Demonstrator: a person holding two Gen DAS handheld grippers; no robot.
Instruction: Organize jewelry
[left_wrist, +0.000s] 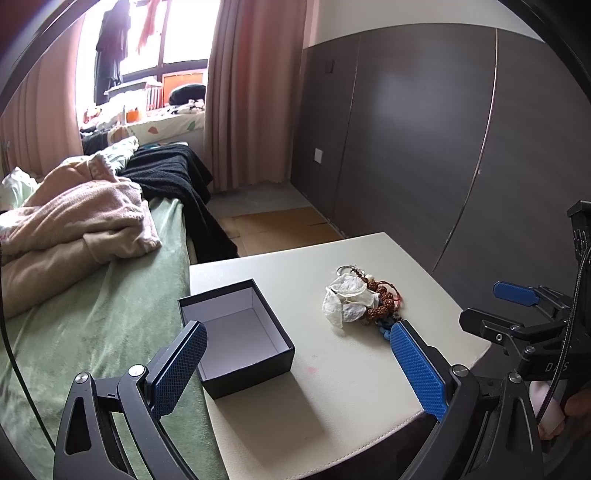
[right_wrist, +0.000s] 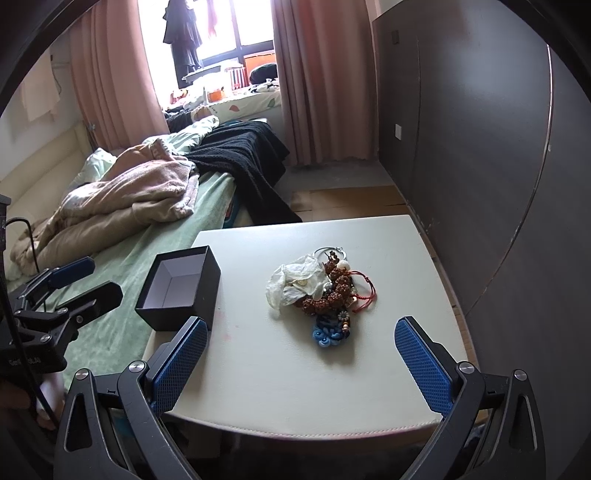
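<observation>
A pile of jewelry (right_wrist: 325, 291) lies on the white table (right_wrist: 295, 369): brown bead bracelets, a red cord, a blue knot, a metal ring and a crumpled white pouch (right_wrist: 295, 284). It also shows in the left wrist view (left_wrist: 362, 301). An open black box (left_wrist: 236, 336) with a white inside stands empty at the table's left edge, also in the right wrist view (right_wrist: 177, 288). My left gripper (left_wrist: 295, 332) is open and empty, above the table between box and pile. My right gripper (right_wrist: 301, 328) is open and empty, just short of the pile.
A bed with a green sheet (left_wrist: 92, 332), a pink blanket (left_wrist: 74, 221) and a black throw (left_wrist: 173, 177) adjoins the table on the left. A dark wardrobe wall (left_wrist: 424, 129) stands to the right. The right gripper shows at the left view's right edge (left_wrist: 517, 306).
</observation>
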